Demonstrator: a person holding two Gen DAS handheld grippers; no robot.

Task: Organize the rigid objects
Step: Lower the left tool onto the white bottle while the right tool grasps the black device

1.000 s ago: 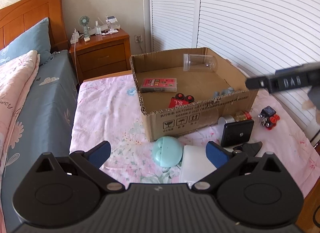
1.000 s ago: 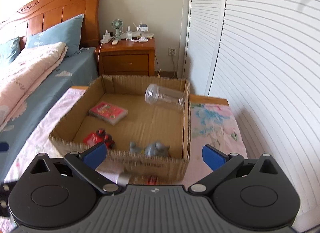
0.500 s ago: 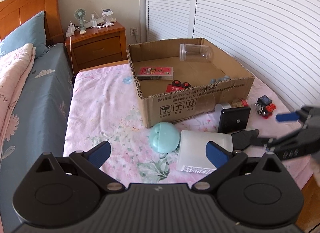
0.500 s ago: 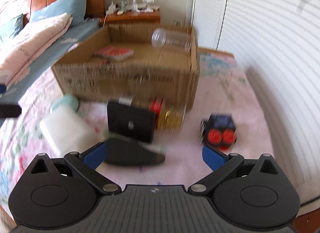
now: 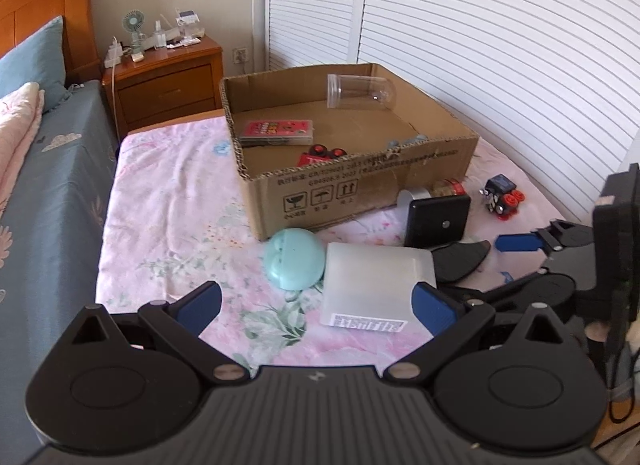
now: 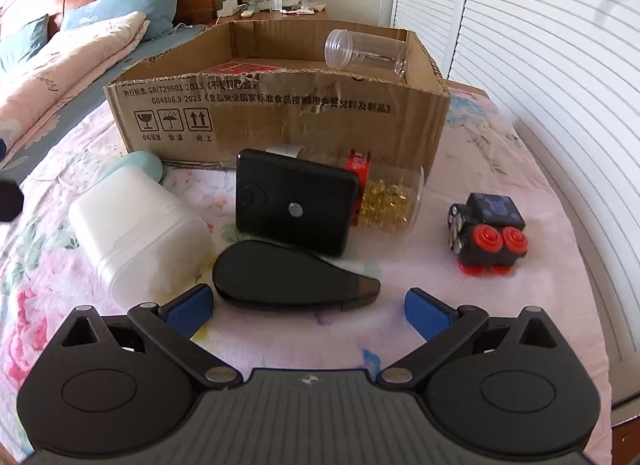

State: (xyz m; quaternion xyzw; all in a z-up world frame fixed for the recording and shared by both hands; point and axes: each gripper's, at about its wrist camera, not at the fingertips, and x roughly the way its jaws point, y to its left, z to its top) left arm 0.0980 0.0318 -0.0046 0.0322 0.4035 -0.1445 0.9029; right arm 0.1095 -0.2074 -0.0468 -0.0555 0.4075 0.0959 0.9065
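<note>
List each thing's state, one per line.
left gripper: open, empty
right gripper: open, empty
cardboard box: open-topped, partly filled
clear jar: lidless, lying in the box
pill bottle: on its side, outside
toy train: upright, outside
white container: lying outside

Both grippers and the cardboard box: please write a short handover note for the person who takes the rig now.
Left gripper: open, empty, above the white container.
Right gripper: open, empty, facing the black teardrop case.
Done: clear jar, red card box and red toy car lie in the cardboard box.
Left on the bed: white container, teal ball, black box, bottle of gold capsules, toy train, teardrop case.
</note>
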